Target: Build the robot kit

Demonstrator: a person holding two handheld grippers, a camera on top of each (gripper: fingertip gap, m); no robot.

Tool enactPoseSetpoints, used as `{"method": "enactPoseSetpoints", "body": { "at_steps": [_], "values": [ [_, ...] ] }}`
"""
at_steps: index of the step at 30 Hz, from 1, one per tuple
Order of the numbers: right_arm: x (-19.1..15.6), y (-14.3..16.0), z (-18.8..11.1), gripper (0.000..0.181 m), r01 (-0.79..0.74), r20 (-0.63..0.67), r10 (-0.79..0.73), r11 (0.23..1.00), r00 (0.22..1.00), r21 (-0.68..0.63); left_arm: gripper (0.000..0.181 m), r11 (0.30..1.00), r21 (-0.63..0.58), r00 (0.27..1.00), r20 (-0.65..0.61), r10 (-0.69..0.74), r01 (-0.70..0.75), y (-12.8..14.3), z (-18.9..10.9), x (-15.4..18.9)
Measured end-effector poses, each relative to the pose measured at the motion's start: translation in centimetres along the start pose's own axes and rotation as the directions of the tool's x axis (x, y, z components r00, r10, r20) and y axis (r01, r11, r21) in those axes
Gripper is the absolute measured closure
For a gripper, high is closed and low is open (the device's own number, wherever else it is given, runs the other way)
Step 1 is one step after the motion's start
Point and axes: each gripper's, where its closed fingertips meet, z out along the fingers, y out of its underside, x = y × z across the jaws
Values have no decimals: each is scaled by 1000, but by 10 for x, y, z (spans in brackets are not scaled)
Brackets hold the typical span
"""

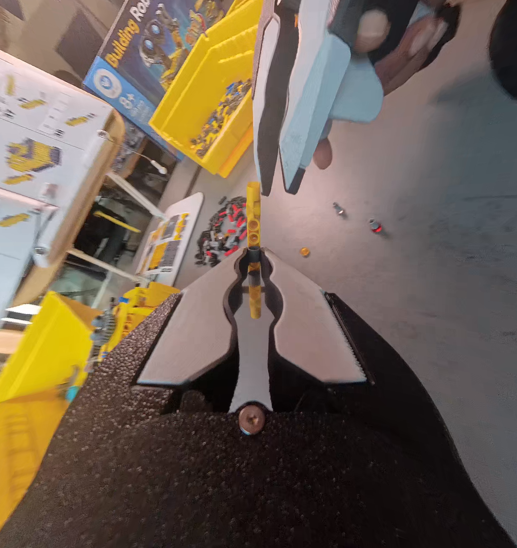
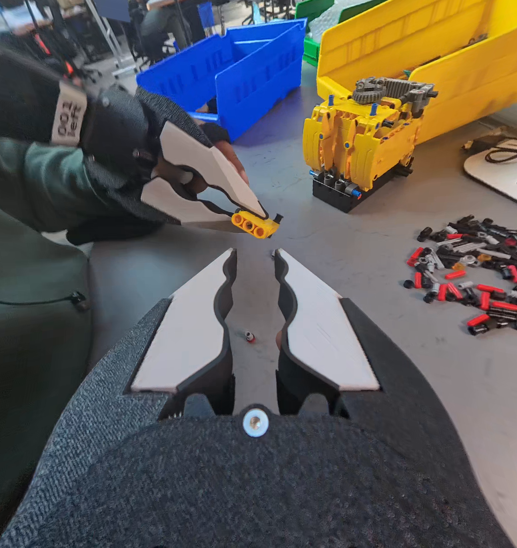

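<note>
My left gripper (image 1: 253, 250) is shut on a yellow holed beam (image 1: 253, 219) with a black pin in it, held above the grey table. The right wrist view shows the same gripper (image 2: 251, 218) pinching that beam (image 2: 254, 226), the black pin (image 2: 278, 218) sticking out at its right end. My right gripper (image 2: 255, 252) is open and empty, its tips just below the held beam. In the left wrist view it (image 1: 276, 189) hangs from the top, tips close above the beam's far end. A small red and grey pin (image 2: 249, 336) lies on the table between the right gripper's fingers.
A partly built yellow brick model (image 2: 361, 145) stands at the right. A pile of black, red and grey parts (image 2: 477, 275) lies at the far right. Yellow bins (image 2: 429, 38) and a blue bin (image 2: 236, 71) stand behind. An instruction sheet (image 1: 171, 234), a toy box (image 1: 150, 53) and loose small parts (image 1: 375, 226) show in the left wrist view.
</note>
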Motion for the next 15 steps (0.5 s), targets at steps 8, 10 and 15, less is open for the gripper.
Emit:
{"method": "enactPoseSetpoints", "body": {
  "at_steps": [8,10,15],
  "values": [
    [-4,-11,14,150,-179,2,180,977,984,116,175,892,-123,857,246,452,-435,-11,2,-5],
    [-4,-7,11,152,-113,1,113,991,994,75,174,889,-105,858,231,458,-446,-13,3,-1],
    [-14,1,-8,156,192,71,-192,981,979,-3,147,986,110,941,-330,-80,122,-20,-10,46]
  ]
}}
